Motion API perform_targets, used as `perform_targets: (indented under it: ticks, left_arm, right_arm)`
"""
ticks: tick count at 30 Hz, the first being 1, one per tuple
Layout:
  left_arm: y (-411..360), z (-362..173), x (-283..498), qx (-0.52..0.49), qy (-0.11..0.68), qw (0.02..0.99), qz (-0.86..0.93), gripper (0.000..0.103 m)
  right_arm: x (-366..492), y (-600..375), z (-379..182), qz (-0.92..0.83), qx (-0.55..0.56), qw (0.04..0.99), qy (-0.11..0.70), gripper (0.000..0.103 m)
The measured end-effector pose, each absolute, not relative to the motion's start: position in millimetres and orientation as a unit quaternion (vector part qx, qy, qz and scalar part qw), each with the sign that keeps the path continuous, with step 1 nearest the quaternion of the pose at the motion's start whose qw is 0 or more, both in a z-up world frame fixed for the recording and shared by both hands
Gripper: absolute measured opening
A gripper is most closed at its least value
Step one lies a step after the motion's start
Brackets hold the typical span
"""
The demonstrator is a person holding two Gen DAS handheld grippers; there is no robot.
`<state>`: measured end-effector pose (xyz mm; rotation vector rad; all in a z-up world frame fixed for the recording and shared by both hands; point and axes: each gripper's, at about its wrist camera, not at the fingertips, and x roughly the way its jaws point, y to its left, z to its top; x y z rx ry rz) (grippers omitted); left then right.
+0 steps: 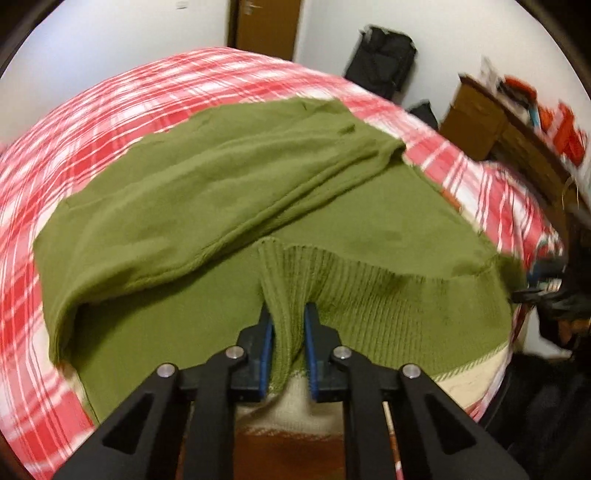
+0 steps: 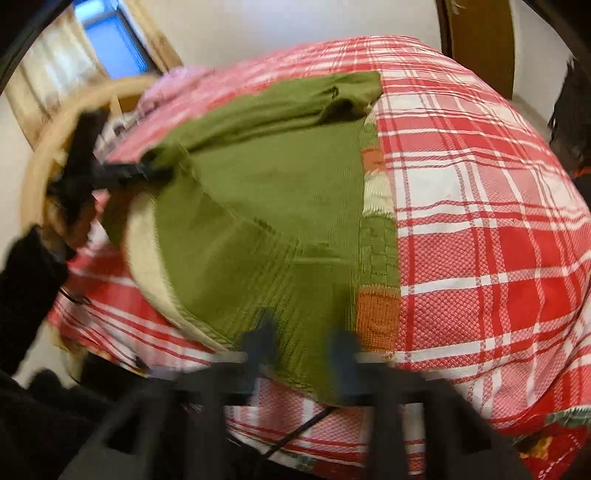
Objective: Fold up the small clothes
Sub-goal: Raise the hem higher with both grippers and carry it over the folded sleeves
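An olive green knit sweater [image 1: 229, 206] with a ribbed hem lies on a red and white plaid bedcover [image 1: 92, 122], its sleeves folded across the body. My left gripper [image 1: 288, 325] is shut on a pinched fold of the ribbed hem [image 1: 284, 295] at the near edge. In the right wrist view the sweater [image 2: 266, 192] shows cream and orange patches along its right side. My right gripper [image 2: 303, 347] is blurred, with the sweater's hem between its fingers; the left gripper [image 2: 122, 171] shows at the far left, holding the hem.
The plaid bedcover [image 2: 480, 221] spreads to the right of the sweater. A brown door [image 1: 266, 26], a black bag [image 1: 384, 59] and cardboard boxes [image 1: 476, 118] stand beyond the bed. A wooden hoop [image 2: 55, 147] and a window [image 2: 110, 40] are at the left.
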<state>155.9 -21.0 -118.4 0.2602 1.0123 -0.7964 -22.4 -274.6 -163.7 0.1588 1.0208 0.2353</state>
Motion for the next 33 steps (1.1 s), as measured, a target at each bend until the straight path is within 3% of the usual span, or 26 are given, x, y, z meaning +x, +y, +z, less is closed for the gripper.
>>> perform_targets:
  ticks: [4, 16, 23, 28, 30, 32, 33]
  left_arm:
    - [-9.6, -108.6, 136.8, 0.085, 0.449, 0.819, -0.348, 0.015]
    - [63.0, -39.1, 120.6, -0.055, 0.350, 0.898, -0.260, 0.015]
    - [90.3, -26.6, 148.0, -0.090, 0.322, 0.920, -0.205, 0.014]
    - [81.7, -36.7, 168.5, -0.048, 0.343, 0.918, -0.192, 0.015]
    - [82.1, -47.6, 173.5, -0.039, 0.369, 0.906, -0.203, 0.029]
    - [81.1, -61.7, 178.0, -0.032, 0.397, 0.893, -0.212, 0.074]
    - [81.1, -66.5, 177.4, -0.033, 0.405, 0.887, -0.220, 0.080]
  right_arm:
    - [-27.8, -270.3, -153.3, 0.111, 0.058, 0.874, 0.470, 0.008]
    - [8.3, -262.8, -27.8, 0.085, -0.017, 0.944, 0.320, 0.008]
    - [71.2, -243.4, -28.5, 0.068, -0.067, 0.942, 0.322, 0.008]
    - [98.2, -232.7, -43.3, 0.063, -0.101, 0.933, 0.340, 0.008]
    - [96.9, -234.0, -47.6, 0.064, -0.104, 0.932, 0.341, 0.008]
    - [94.6, -237.2, -51.8, 0.067, -0.092, 0.932, 0.345, 0.008]
    - [92.4, -240.7, -56.1, 0.067, -0.082, 0.931, 0.350, 0.008]
